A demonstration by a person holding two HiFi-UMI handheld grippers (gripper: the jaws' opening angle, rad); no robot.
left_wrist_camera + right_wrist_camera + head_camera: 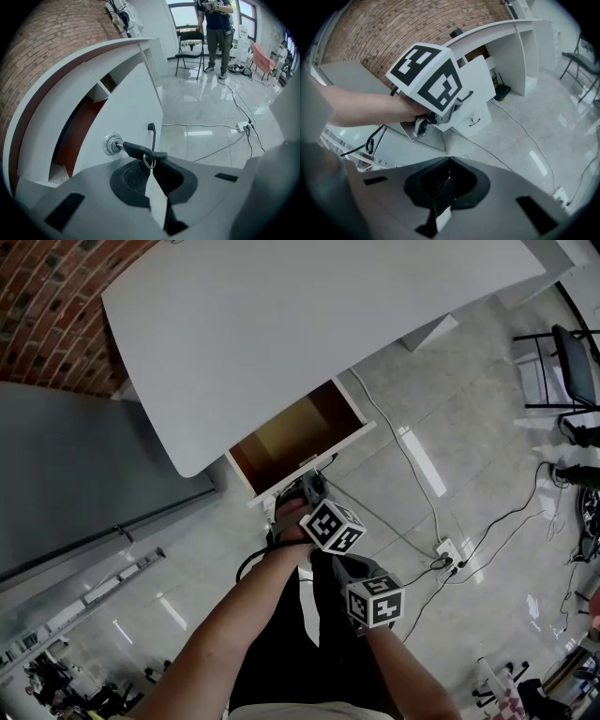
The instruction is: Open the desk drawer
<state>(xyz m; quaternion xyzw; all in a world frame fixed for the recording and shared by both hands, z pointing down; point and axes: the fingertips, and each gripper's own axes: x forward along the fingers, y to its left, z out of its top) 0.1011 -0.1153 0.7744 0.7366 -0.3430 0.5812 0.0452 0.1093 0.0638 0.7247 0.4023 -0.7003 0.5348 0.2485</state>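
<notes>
At the far left a rough brick wall (37,306) is seen, then the smooth white surface (281,324). Under its near edge the drawer (298,432) is pulled partly out, and its brown inside is exposed. A key (136,151) is seated in the round lock (112,144) of the flat drawer front. The left gripper (151,165) is clamped on it, beside a black handle (151,133). Further right, the right gripper (446,180) is closed on nothing. A white cable (386,427) and a power strip (448,549) lie on the glossy floor (487,456).

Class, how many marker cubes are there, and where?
2. One marker cube rides the left tool, shut on the key in the open drawer's lock; the other rides the right tool, nearer the person. None seems hidden.
</notes>
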